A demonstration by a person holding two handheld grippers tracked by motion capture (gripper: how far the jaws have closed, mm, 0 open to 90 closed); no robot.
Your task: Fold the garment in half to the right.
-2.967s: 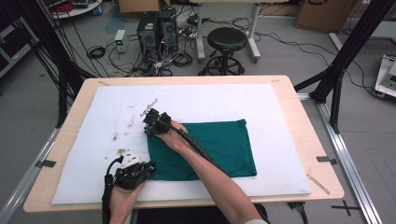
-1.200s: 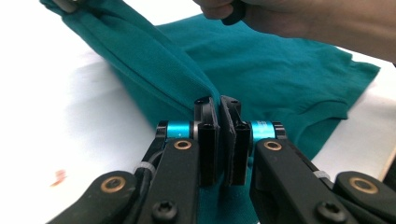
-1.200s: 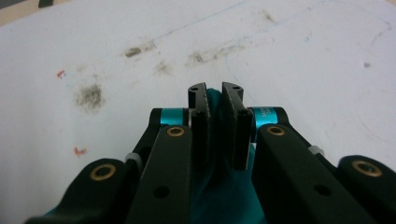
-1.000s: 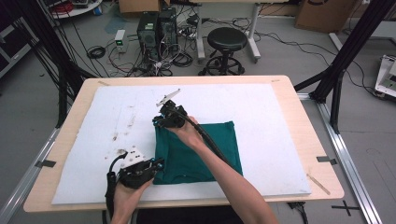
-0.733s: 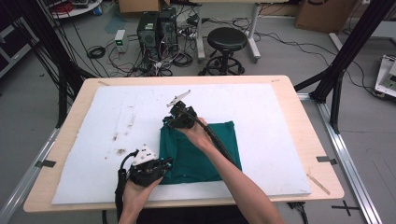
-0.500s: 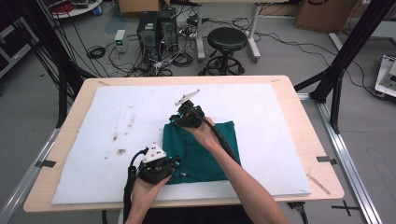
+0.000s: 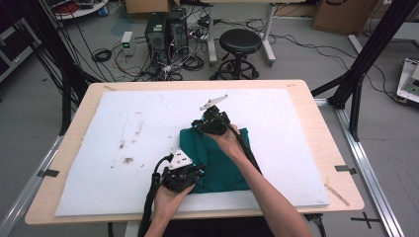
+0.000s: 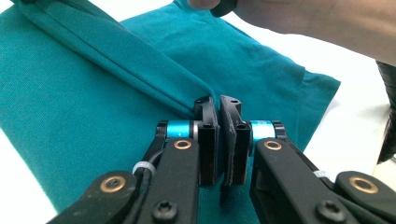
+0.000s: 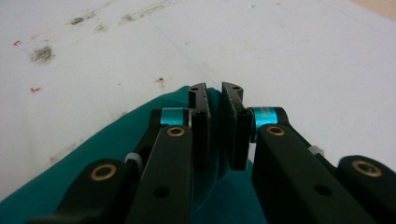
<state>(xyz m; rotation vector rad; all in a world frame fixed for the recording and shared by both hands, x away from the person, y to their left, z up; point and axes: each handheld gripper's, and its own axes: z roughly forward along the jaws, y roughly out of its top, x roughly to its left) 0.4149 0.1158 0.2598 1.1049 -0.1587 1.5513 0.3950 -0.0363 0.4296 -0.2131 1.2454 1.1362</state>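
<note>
In the left gripper view, we see the left claw with its jaws drawn narrow, pinching a folded ridge of the teal cloth that runs off toward 10 o'clock. In the right gripper view, the right claw is likewise nearly closed, clamped on an edge of the cloth where it meets the white mat.

From above, we find the left claw at the cloth's 7 o'clock corner, the left hand wrapped under it and the forearm entering from 6 o'clock. The right claw sits at the cloth's 11 o'clock corner; the right hand grips it with the wrist bent, and the forearm crosses the cloth diagonally toward 5 o'clock.

The cloth lies folded near the middle of the white mat, slightly toward 6 o'clock, on the wooden tabletop.
</note>
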